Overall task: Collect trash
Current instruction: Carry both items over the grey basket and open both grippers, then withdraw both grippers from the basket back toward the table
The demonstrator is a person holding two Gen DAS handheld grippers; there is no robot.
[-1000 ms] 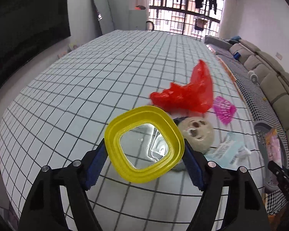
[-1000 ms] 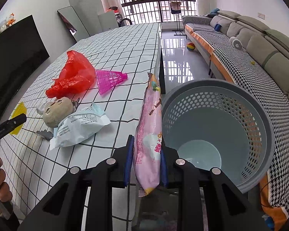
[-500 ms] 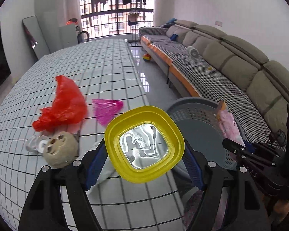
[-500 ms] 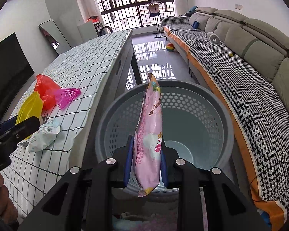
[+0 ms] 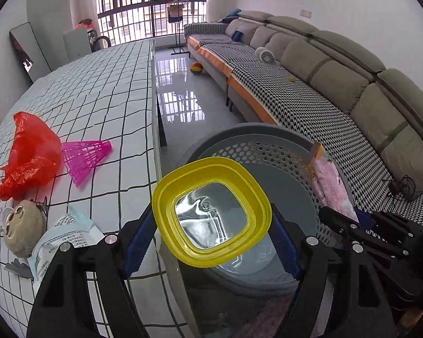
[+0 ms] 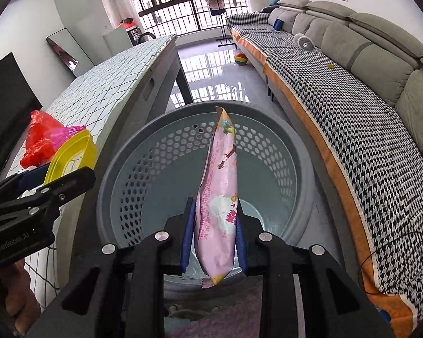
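Note:
A yellow plastic cup [image 5: 208, 169], its mouth facing the camera, sits between the blue pads of my left gripper [image 5: 211, 215]. The jaws are opening slightly while the pads still touch its sides. It hangs over the near rim of the grey perforated basket [image 5: 268, 146] on the floor beside the table. My right gripper [image 6: 215, 201] is shut on a pink snack bag [image 6: 220, 191], held upright over the basket [image 6: 160, 169]. In the right wrist view the left gripper [image 6: 56, 180] and yellow cup [image 6: 70, 155] are at the basket's left edge.
On the checked tablecloth [image 5: 112, 84] lie a red plastic bag [image 5: 31, 152], a pink shuttlecock [image 5: 84, 155], a round plush toy [image 5: 21, 231] and a white packet [image 5: 62, 236]. A long sofa [image 5: 324, 84] runs along the right. A ball [image 5: 196, 68] lies on the glossy floor.
Both grippers have swung from above the table to above the basket, each carrying its item. The cup and the snack bag stay between the pads.

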